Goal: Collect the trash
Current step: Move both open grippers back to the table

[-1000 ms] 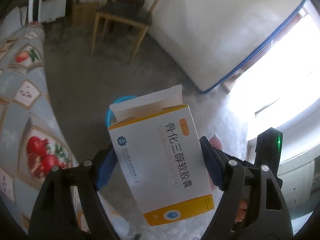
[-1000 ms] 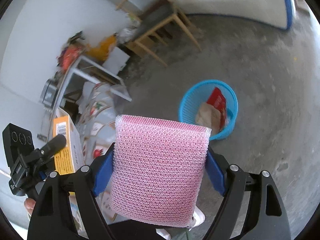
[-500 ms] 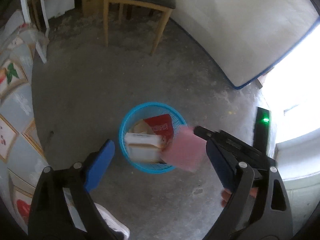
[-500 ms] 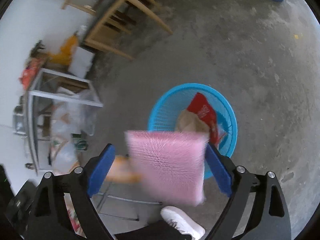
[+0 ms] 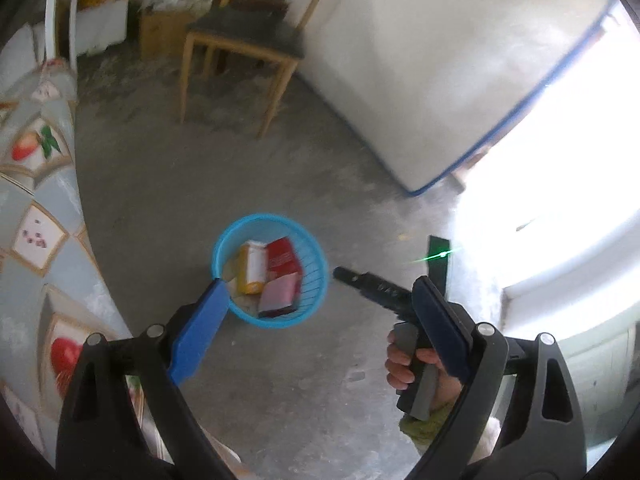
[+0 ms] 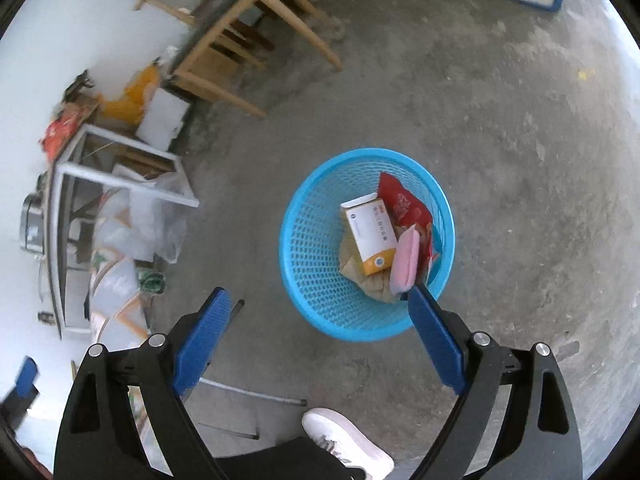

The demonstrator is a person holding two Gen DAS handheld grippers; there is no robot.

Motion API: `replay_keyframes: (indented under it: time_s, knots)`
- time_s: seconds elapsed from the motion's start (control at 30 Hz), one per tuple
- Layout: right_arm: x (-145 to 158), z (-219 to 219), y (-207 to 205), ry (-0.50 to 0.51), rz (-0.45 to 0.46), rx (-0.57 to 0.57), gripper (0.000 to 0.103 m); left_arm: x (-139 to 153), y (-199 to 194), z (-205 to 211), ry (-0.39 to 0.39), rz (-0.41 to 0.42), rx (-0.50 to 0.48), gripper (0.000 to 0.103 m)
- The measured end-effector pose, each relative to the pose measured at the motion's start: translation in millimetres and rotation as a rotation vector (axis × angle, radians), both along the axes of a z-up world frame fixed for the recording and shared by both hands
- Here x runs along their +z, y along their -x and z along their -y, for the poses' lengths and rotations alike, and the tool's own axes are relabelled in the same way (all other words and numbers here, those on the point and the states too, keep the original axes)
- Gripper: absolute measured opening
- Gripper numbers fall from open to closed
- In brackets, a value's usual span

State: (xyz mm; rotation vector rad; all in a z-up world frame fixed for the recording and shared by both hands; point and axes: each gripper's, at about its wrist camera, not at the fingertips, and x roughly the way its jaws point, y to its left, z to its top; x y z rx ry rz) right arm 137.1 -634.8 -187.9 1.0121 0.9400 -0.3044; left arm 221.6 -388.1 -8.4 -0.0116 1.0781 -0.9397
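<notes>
A blue plastic basket (image 6: 308, 248) stands on the concrete floor; it also shows in the left wrist view (image 5: 312, 308). Inside it lie a white and orange medicine box (image 6: 370, 234), a pink sponge (image 6: 405, 262), a red packet (image 6: 404, 204) and brown paper (image 6: 352, 264). The box (image 5: 252, 266), the sponge (image 5: 278, 294) and the packet (image 5: 282, 258) show in the left wrist view too. My left gripper (image 5: 318, 290) is open and empty above the basket. My right gripper (image 6: 316, 294) is open and empty above it; the left wrist view shows its body (image 5: 376, 288) in a hand.
A wooden chair (image 5: 244, 40) stands behind the basket. A table with a fruit-pattern cloth (image 5: 36, 208) is at the left. A white mattress (image 5: 420, 60) leans on the wall. A metal rack with bags (image 6: 116, 200) and my white shoe (image 6: 344, 444) are near.
Both grippers opened and let go: the medicine box and the pink sponge fell into the blue basket and now lie in it. Both grippers are empty.
</notes>
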Motion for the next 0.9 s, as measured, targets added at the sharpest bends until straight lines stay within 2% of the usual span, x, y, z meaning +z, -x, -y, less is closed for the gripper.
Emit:
replay_keyframes:
  time_s: [0.17, 0.27, 0.37, 0.47, 0.57, 0.77, 0.9]
  knots:
    - [58.0, -41.5, 35.2, 0.099, 0.084, 0.091, 0.088, 34.2, 62.7, -58.5, 0.068, 0.111, -0.039, 0.091]
    - [96.0, -72.9, 50.4, 0.16, 0.142, 0.156, 0.088, 36.9, 91.2, -96.6, 0.066, 0.138, -0.035, 0.092]
    - [131.6, -104.5, 60.6, 0.195, 0.228, 0.224, 0.088, 32.6, 107.8, -136.4, 0.059, 0.161, 0.013, 0.092]
    - [157.4, -134.4, 61.6, 0.209, 0.293, 0.295, 0.088, 32.2, 123.6, -178.1, 0.049, 0.214, 0.049, 0.092]
    - [180.7, -172.5, 48.8, 0.192, 0.347, 0.391, 0.088, 34.0, 136.6, -218.4, 0.07, 0.259, 0.081, 0.092]
    - [204.1, -258.7, 14.0, 0.144, 0.405, 0.588, 0.088, 31.9, 153.3, -301.3, 0.111, 0.355, 0.241, 0.092]
    - [209.4, -319.2, -8.8, 0.13, 0.41, 0.708, 0.088, 22.5, 154.7, -358.6, 0.159, 0.361, 0.396, 0.092]
